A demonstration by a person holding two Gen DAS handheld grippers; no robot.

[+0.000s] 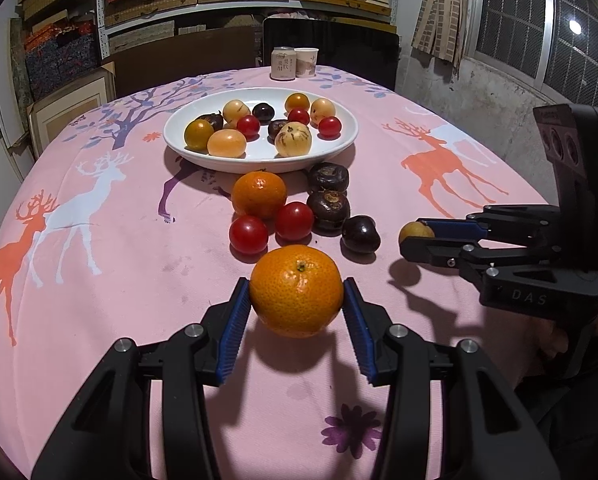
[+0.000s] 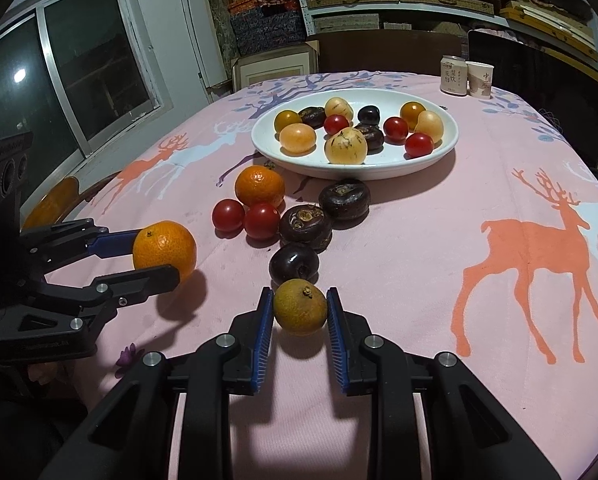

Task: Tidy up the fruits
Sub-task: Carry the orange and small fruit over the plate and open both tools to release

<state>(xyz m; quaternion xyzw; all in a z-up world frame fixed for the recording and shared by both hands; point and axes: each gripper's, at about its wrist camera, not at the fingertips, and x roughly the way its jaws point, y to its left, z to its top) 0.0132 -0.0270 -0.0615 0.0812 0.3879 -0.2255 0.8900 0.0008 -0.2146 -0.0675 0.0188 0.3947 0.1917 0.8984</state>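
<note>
My left gripper (image 1: 297, 300) is shut on an orange mandarin (image 1: 296, 291), lifted a little above the pink cloth. My right gripper (image 2: 300, 308) is shut on a small brown-green fruit (image 2: 300, 312); it too hangs just over the cloth. In the left wrist view the right gripper (image 1: 409, 238) pinches that fruit (image 1: 413, 231) at the right. In the right wrist view the left gripper (image 2: 161, 254) holds the mandarin (image 2: 164, 250) at the left. A white plate (image 1: 341, 140) holds several small fruits.
Loose on the cloth lie a second mandarin (image 1: 259, 194), two red cherry tomatoes (image 1: 249, 234), two dark water chestnuts (image 1: 327, 204) and a dark plum (image 1: 361, 234). A can (image 1: 283, 63) and a paper cup (image 1: 307, 62) stand at the far edge.
</note>
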